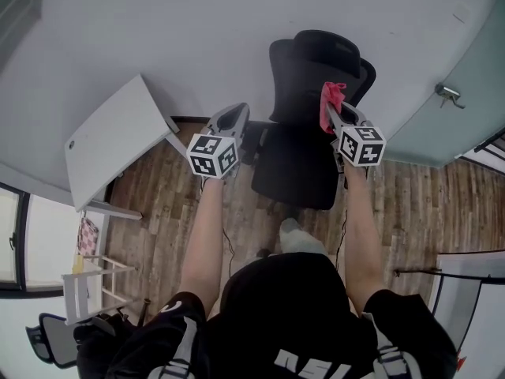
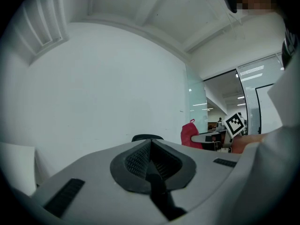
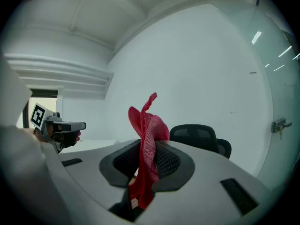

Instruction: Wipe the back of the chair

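Fingers on your right gripper are clamped on the red cloth. Most of it sticks up loose past the tips, probably so there's plenty to wipe with. Your left gripper is pinched shut on nothing, idling left of the chair. Straight ahead by the far wall is the chair back, with the cloth near it but not clearly touching.

— What place is this?
— An office, I reckon; black swivel chair ahead; white counter to my left; glass door with a lever handle; strip lights beyond the glass.
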Tool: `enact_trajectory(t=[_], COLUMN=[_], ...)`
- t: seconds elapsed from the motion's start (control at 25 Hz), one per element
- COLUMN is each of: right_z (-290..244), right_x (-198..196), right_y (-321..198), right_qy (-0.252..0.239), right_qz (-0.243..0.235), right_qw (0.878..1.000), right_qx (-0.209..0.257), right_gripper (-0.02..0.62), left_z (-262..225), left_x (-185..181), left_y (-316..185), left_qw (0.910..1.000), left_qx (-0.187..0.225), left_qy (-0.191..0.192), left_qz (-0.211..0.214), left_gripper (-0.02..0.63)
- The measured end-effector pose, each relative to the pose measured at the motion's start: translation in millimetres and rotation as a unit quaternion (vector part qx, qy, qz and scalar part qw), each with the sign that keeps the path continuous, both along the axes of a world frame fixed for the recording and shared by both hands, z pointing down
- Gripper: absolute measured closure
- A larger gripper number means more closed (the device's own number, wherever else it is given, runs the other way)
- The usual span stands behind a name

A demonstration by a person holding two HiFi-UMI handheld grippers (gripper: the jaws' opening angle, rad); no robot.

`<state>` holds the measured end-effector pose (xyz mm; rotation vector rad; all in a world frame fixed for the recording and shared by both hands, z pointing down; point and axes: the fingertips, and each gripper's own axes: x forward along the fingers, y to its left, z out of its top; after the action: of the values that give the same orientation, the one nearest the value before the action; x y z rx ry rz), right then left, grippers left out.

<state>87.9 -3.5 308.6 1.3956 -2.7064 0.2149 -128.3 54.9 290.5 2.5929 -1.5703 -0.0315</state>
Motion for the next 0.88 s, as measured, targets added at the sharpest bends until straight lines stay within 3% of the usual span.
enact_trajectory(t=[0.4, 0.88], right_z=[21.8, 82.0], right_x=[-25.9, -60.8], right_y=[-158.0, -301.0], right_qy=[0.006, 0.007], right_qz=[-0.014, -0.055], right_qw=[1.0, 0.997], right_qx=[-0.007, -0.045], right_gripper=[0.509, 0.509], left_z=[4.5, 48.6], left_x=[12.8, 23.2], left_y=[-147.8, -274.8], left_qw=[0.9997, 0.9994], left_qx=[0.022, -0.027], left_qy=[-0.012, -0.018], left_qz=[0.002, -0.013], left_gripper=[0.581, 0.581])
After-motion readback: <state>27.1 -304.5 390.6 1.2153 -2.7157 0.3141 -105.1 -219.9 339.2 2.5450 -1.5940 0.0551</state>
